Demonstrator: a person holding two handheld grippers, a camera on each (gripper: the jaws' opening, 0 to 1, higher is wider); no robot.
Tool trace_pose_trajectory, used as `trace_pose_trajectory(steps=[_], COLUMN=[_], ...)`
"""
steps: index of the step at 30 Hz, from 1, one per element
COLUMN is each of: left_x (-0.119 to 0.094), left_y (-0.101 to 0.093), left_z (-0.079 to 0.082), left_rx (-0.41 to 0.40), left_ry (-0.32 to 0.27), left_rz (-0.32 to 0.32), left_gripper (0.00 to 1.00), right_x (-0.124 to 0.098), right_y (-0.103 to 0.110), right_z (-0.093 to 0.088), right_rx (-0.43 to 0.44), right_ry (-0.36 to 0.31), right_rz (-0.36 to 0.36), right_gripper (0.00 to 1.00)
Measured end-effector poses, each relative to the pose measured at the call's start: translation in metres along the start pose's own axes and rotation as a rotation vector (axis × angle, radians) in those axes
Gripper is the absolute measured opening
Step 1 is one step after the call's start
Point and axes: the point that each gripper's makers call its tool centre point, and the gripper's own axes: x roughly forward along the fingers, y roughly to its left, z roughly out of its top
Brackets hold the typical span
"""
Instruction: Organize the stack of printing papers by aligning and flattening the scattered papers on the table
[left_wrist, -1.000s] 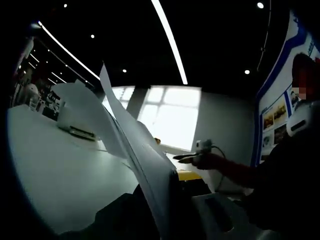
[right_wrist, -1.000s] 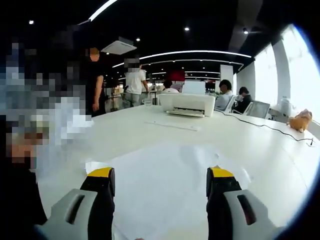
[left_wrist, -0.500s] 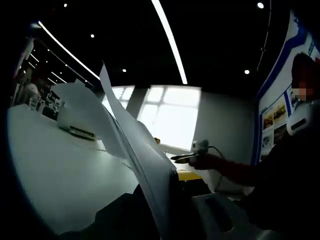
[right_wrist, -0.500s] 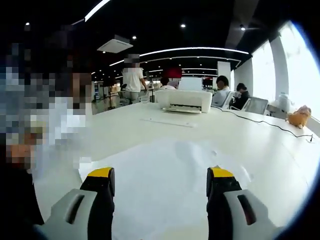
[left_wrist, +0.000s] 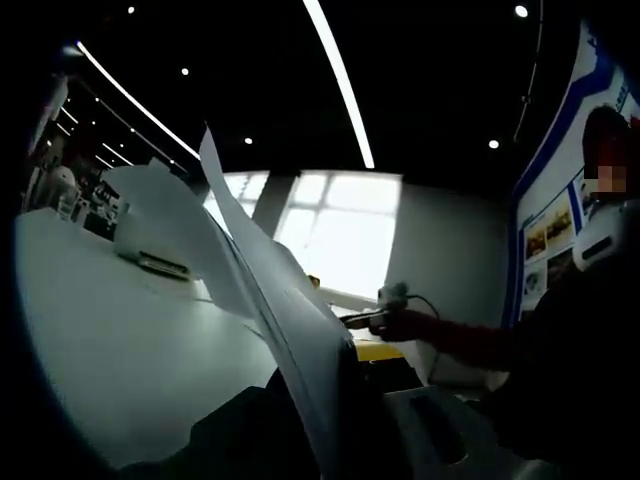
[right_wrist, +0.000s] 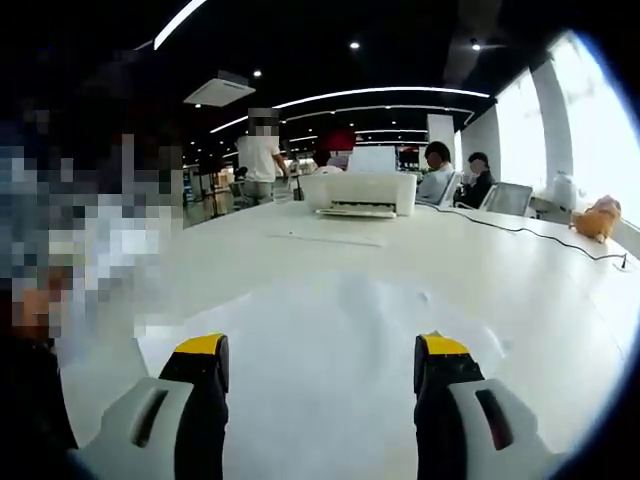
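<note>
A sheaf of white printing papers (left_wrist: 255, 290) stands up off the white table (left_wrist: 100, 330), slanting up and to the left in the left gripper view. My left gripper (left_wrist: 335, 375) is shut on its lower edge, one yellow-tipped fingertip (left_wrist: 375, 350) peeking out beside the sheets. Beyond the papers, a hand in a red sleeve holds my right gripper (left_wrist: 385, 300). In the right gripper view, more white sheets (right_wrist: 330, 330) lie flat on the table (right_wrist: 520, 290). My right gripper (right_wrist: 320, 350) hovers over them, open, with nothing between its jaws.
A white printer (right_wrist: 360, 190) sits at the far side of the table, also seen as the printer (left_wrist: 150, 250) behind the raised sheaf. A black cable (right_wrist: 520, 235) runs along the right side toward an orange object (right_wrist: 598, 215). People stand and sit beyond the table.
The right gripper has crept forward over the flat sheets. In the left gripper view it has drifted left toward the raised sheaf. The left gripper and its papers have held still.
</note>
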Motion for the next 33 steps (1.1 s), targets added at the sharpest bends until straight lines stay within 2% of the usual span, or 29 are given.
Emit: trace_pose_trajectory(steps=[24, 29, 33], left_x=[0.000, 0.000, 0.000], left_y=[0.000, 0.000, 0.001], left_z=[-0.001, -0.001, -0.001], left_rx=[0.003, 0.004, 0.004], left_ry=[0.003, 0.004, 0.004], left_rz=[0.004, 0.003, 0.002], left_gripper=[0.08, 0.08, 0.08], right_x=[0.015, 0.022, 0.030], right_y=[-0.019, -0.023, -0.025], right_z=[-0.002, 0.000, -0.005], right_rx=[0.016, 0.020, 0.004], right_ry=[0.004, -0.017, -0.003], right_rz=[-0.024, -0.020, -0.015], right_gripper=[0.72, 0.72, 0.72])
